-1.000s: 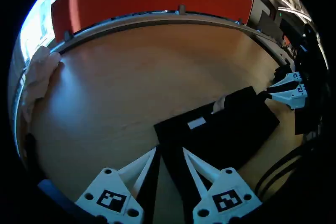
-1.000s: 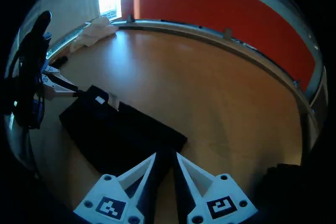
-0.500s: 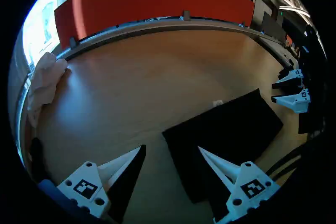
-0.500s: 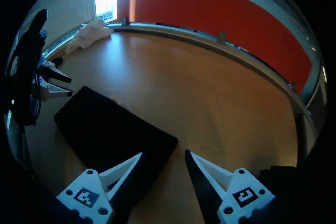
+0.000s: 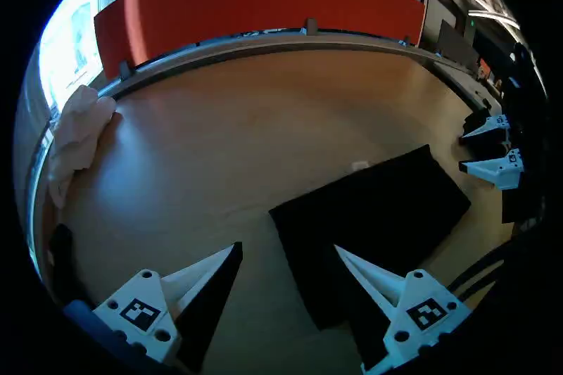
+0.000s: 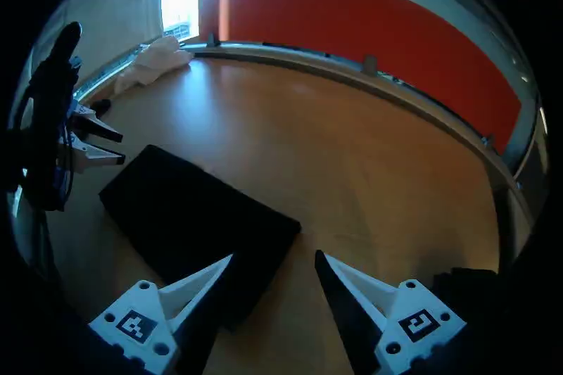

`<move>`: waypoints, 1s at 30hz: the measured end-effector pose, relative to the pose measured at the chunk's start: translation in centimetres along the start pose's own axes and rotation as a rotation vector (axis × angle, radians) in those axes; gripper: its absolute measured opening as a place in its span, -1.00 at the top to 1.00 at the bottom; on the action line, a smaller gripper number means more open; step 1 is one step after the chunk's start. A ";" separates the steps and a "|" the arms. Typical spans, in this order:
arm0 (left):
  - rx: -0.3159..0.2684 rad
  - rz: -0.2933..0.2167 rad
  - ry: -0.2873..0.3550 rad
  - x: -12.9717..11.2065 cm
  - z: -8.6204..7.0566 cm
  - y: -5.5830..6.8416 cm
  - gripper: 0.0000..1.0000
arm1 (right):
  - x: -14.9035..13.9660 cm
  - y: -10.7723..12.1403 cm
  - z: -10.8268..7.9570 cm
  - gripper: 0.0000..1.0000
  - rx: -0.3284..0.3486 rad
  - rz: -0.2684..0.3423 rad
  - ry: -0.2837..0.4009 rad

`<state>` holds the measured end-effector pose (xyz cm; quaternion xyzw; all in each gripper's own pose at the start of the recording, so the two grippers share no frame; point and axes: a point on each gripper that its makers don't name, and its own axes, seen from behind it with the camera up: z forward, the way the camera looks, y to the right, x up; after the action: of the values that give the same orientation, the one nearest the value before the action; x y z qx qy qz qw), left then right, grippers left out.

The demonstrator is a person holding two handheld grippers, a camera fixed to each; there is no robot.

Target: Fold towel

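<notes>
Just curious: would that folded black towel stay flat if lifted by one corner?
Probably not: the black towel lies as soft flat layers, so it would likely droop and unfold. It looks thin, so probably light.

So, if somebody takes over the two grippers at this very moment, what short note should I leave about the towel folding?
Left gripper: open, holds nothing, near one end of the towel.
Right gripper: open, holds nothing, near the opposite end.
Black cloth towel: lies flat as a folded rectangle on the light wooden table; neither gripper touches it.
Pale crumpled cloth: at the far table edge, apart from the towel.
Done: at least one fold looks finished.
Left: perhaps one more fold, if a smaller package is wanted. Otherwise probably nothing.
</notes>
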<state>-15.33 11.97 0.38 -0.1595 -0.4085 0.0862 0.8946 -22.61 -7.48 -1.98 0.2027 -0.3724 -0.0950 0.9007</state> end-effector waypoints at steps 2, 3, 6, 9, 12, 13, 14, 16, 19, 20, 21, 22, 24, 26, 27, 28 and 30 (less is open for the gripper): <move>0.004 -0.001 -0.002 -0.4 -0.4 0.0 -0.70 | -0.4 -0.2 -0.4 -0.61 0.003 0.002 0.000; 0.007 -0.002 -0.003 -0.6 -0.5 0.0 -0.70 | -0.5 -0.3 -0.6 -0.61 0.004 0.003 -0.001; 0.018 -0.005 -0.004 -1.4 -1.1 0.0 -0.71 | -1.1 -0.7 -1.2 -0.61 0.004 0.006 -0.003; 0.024 -0.010 -0.003 -2.1 -1.8 0.1 -0.71 | -1.7 -1.1 -1.9 -0.60 0.008 0.010 -0.002; 0.032 -0.018 -0.003 -2.8 -2.5 0.2 -0.70 | -2.2 -1.4 -2.5 -0.61 0.007 0.011 -0.002; 0.036 -0.022 -0.002 -3.0 -2.7 0.2 -0.70 | -2.4 -1.4 -2.7 -0.60 0.006 0.011 -0.002; 0.039 -0.026 -0.001 -3.2 -2.9 0.2 -0.70 | -2.6 -1.5 -2.9 -0.61 0.005 0.010 -0.003; 0.044 -0.034 0.000 -3.7 -3.4 0.3 -0.70 | -2.8 -1.6 -3.2 -0.61 0.006 0.007 -0.003; 0.051 -0.049 0.001 -4.3 -3.9 0.2 -0.70 | -3.0 -1.8 -3.4 -0.61 0.012 0.002 -0.003; 0.053 -0.055 0.000 -4.4 -4.0 0.2 -0.70 | -3.0 -1.8 -3.5 -0.61 0.015 -0.001 -0.003; 0.056 -0.060 0.001 -4.6 -4.1 0.1 -0.70 | -3.0 -1.9 -3.5 -0.61 0.019 -0.004 -0.003; 0.060 -0.066 0.001 -4.8 -4.3 0.0 -0.71 | -3.0 -2.0 -3.5 -0.61 0.024 -0.008 -0.003; 0.068 -0.077 0.002 -5.1 -4.6 -0.2 -0.70 | -3.1 -2.1 -3.5 -0.60 0.033 -0.017 -0.004; 0.078 -0.088 0.002 -5.4 -5.1 -0.4 -0.70 | -3.1 -2.2 -3.5 -0.61 0.042 -0.029 -0.008; 0.082 -0.093 0.003 -5.6 -5.3 -0.5 -0.70 | -3.2 -2.3 -3.4 -0.61 0.047 -0.034 -0.010; 0.086 -0.098 0.003 -5.9 -5.6 -0.5 -0.71 | -3.2 -2.4 -3.4 -0.61 0.054 -0.041 -0.013; 0.093 -0.105 0.004 -6.3 -6.1 -0.6 -0.71 | -3.3 -2.5 -3.3 -0.61 0.067 -0.053 -0.018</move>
<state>-14.75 8.27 -7.56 -0.0961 -0.4101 0.0576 0.9051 -22.69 -7.74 -7.29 0.2415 -0.3780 -0.1081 0.8872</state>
